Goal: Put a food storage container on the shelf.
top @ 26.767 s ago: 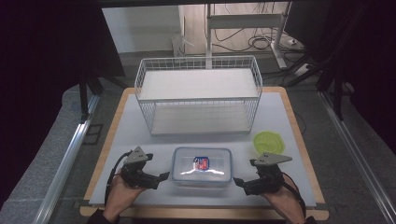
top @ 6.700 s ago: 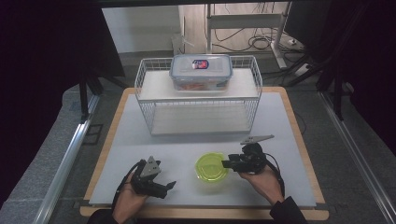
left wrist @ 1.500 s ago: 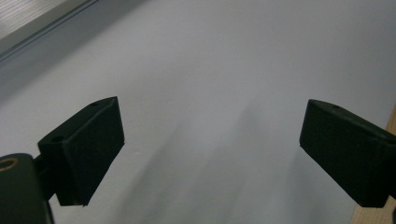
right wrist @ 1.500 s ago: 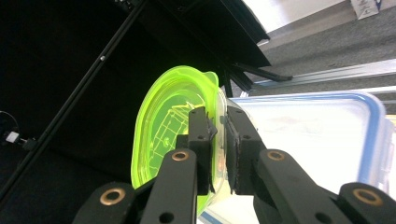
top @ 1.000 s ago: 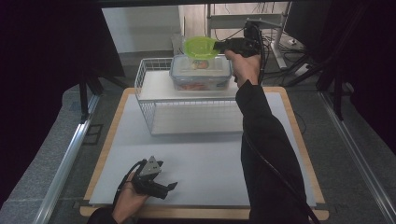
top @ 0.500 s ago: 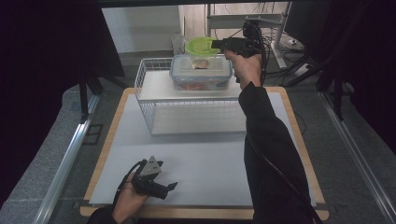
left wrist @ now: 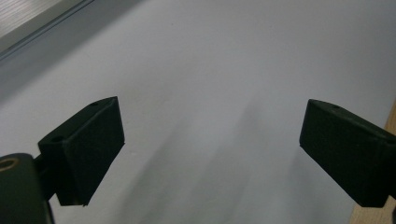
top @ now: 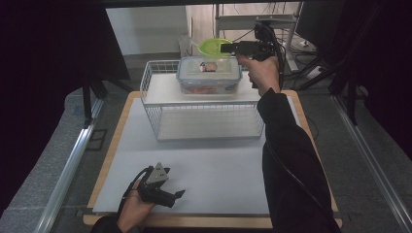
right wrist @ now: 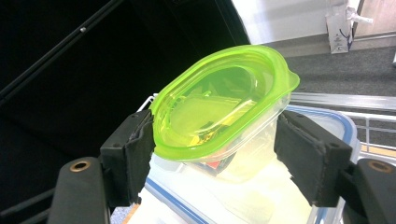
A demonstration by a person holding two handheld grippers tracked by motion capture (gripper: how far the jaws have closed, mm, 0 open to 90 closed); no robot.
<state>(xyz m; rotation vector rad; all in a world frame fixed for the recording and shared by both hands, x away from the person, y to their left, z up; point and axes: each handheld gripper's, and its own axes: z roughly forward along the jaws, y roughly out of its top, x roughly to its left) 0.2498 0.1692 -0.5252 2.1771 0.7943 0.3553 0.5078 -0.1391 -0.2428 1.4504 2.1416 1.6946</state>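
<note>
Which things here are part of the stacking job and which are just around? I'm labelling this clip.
In the job:
- green-lidded tub, between the right gripper's jaws, which have just been opening
- blue-rimmed box under it
- wire rack carrying the box

Just around:
- left gripper, open over the bare table
- cables and shelf behind the table
</note>
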